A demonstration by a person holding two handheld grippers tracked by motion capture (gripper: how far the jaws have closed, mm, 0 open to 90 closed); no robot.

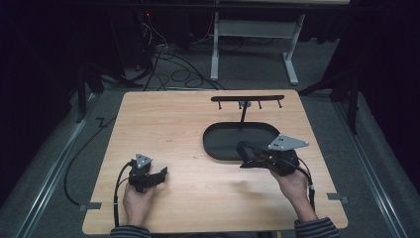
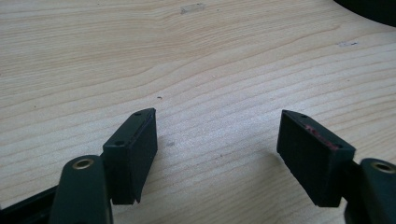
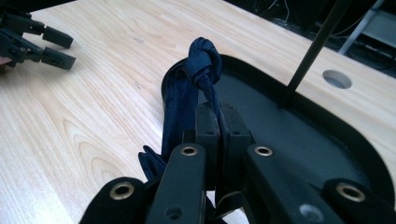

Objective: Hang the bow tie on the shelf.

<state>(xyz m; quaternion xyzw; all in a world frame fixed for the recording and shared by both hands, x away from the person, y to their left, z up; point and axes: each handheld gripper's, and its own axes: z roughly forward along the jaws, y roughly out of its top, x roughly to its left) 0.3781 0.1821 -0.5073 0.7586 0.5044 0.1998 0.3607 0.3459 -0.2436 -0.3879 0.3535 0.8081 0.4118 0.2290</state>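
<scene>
While our right hand-held gripper [image 3: 218, 122] clamps the knotted navy fabric tie [image 3: 201, 58] over the black oval tray's [image 3: 355, 140] near rim by the desk's [image 1: 163, 119] right edge, it could slip; our left hand-held gripper [image 2: 217, 140] stands apart.

1. Knotted navy cloth [image 3: 194, 88] partly hidden behind the closed jaws of the right gripper [image 3: 218, 116]; lower folds cut off at the bottom edge.
2. In the high view, same cloth too small and dark to tell apart from the right gripper [image 1: 243, 151].
3. Black tray [image 2: 369, 9] cut off at the top right corner.
4. Left gripper [image 3: 56, 44] cut off by the left edge.
</scene>
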